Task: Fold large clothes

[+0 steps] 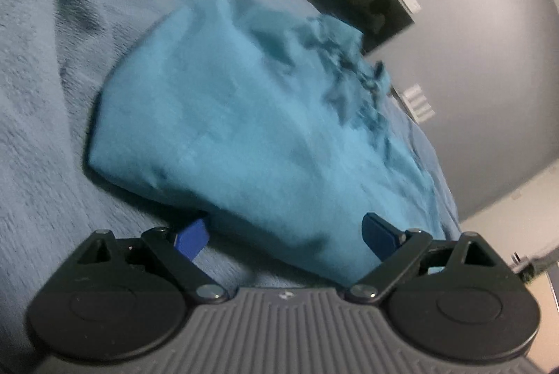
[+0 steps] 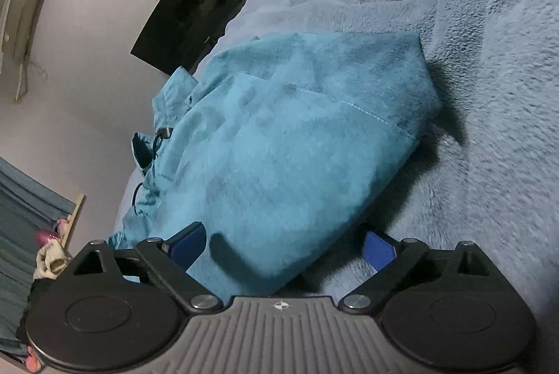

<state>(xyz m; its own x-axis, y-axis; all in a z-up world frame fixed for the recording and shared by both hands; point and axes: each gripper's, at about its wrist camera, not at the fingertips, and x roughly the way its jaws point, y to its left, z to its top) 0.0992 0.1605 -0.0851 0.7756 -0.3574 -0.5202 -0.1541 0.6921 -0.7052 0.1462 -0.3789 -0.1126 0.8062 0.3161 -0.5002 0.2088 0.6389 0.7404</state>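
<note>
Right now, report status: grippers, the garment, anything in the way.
Left gripper open, right gripper open, nothing clamped. Teal garment folded over on blue blanket, near edge between both sets of fingers. Nothing blocking.

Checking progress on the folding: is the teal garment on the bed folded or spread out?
Folded. The teal garment lies doubled in layers on the blue blanket, one stitched hem edge over another; its far end is bunched.

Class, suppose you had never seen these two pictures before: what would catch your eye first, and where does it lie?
The teal garment strikes first: a bright, partly folded bundle lying in the middle of the grey-blue fleece blanket. Next come the blue fingers of the right gripper, spread wide at the cloth's near edge, and the left gripper, equally open. Behind, a black screen hangs on the pale wall.
</note>
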